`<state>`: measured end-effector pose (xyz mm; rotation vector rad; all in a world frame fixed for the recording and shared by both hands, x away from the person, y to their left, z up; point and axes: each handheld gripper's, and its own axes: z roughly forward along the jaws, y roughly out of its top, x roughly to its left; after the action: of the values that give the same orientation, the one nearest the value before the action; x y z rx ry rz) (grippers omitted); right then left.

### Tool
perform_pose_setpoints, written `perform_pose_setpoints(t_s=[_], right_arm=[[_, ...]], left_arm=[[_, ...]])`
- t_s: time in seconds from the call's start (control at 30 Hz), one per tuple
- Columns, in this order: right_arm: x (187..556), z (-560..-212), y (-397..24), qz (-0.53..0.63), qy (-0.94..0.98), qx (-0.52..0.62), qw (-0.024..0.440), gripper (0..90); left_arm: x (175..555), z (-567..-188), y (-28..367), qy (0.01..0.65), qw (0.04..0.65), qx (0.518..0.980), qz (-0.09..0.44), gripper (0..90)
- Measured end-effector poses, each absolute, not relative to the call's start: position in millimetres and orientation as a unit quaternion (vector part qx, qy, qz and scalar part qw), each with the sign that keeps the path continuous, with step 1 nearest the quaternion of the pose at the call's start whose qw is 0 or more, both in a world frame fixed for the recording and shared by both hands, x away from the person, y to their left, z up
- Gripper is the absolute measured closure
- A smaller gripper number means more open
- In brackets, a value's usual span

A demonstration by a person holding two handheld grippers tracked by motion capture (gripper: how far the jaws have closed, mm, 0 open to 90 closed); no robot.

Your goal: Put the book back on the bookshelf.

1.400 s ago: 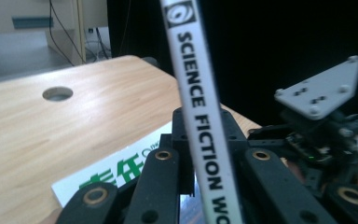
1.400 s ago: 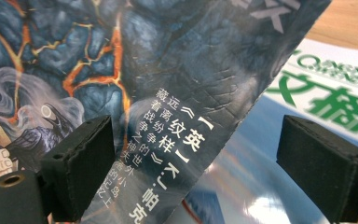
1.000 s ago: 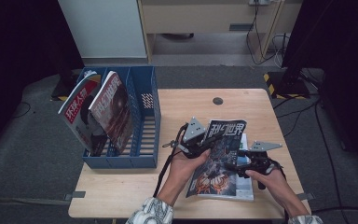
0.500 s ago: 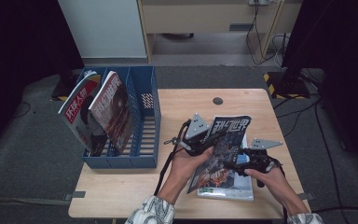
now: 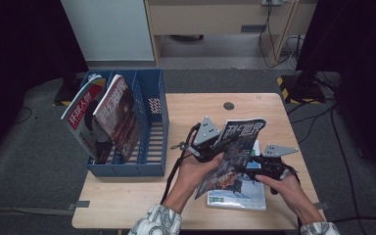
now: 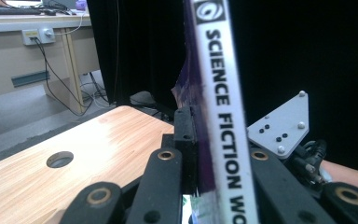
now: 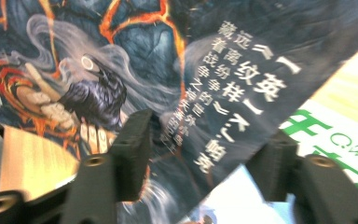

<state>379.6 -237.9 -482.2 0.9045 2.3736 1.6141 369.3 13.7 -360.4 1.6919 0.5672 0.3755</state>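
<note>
At the table, my left claw [image 5: 214, 147] is clenched on the spine edge of the science-fiction magazine [image 5: 235, 147], holding it up off the wood and tilted, its title end pointing away from me. In the left gripper view the white spine [image 6: 221, 116] stands nearly upright between my black jaws, pinched from both sides, with the bare tabletop [image 6: 74, 154] and its round cable hole [image 6: 59, 159] off to the left of the claw.

My right claw [image 5: 254, 164] sits at the magazine's lower right edge. Its jaws have just been closing, and in the right gripper view the dark cover [image 7: 177, 93] lies between them; whether the pads already press on it I cannot tell, as the picture is blurred there.

Directly under the lifted magazine, below both claws, a second magazine [image 5: 240, 193] with a pale cover lies flat near the table's front edge.

Well to the left of my left claw stands the blue file rack [image 5: 149, 132], with two magazines [image 5: 105, 117] leaning in its left compartments. The compartment nearest my claw is open, and a strip of bare wood runs between the rack's wall and my left hand [image 5: 196, 169].
</note>
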Motion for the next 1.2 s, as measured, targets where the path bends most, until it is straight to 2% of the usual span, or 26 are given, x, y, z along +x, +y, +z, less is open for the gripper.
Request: perform_pose_setpoints(t_s=[0.13,0.47,0.93,1.2], right_arm=[[377,-476,-241,0.524,0.796,0.294,0.078,63.0],[379,-451,-249,0.509,0.805,0.288,0.101,82.3],[378,-426,-246,0.456,0.838,0.257,0.153,82.8],[376,-422,-244,0.450,0.845,0.242,0.157,82.9]], left_arm=[[370,-360,18,0.245,0.614,0.731,0.170,82.1],[373,-358,32,0.250,0.616,0.725,0.178,82.2],[375,-363,46,0.252,0.630,0.712,0.179,81.7],[374,-364,53,0.242,0.641,0.710,0.166,77.4]])
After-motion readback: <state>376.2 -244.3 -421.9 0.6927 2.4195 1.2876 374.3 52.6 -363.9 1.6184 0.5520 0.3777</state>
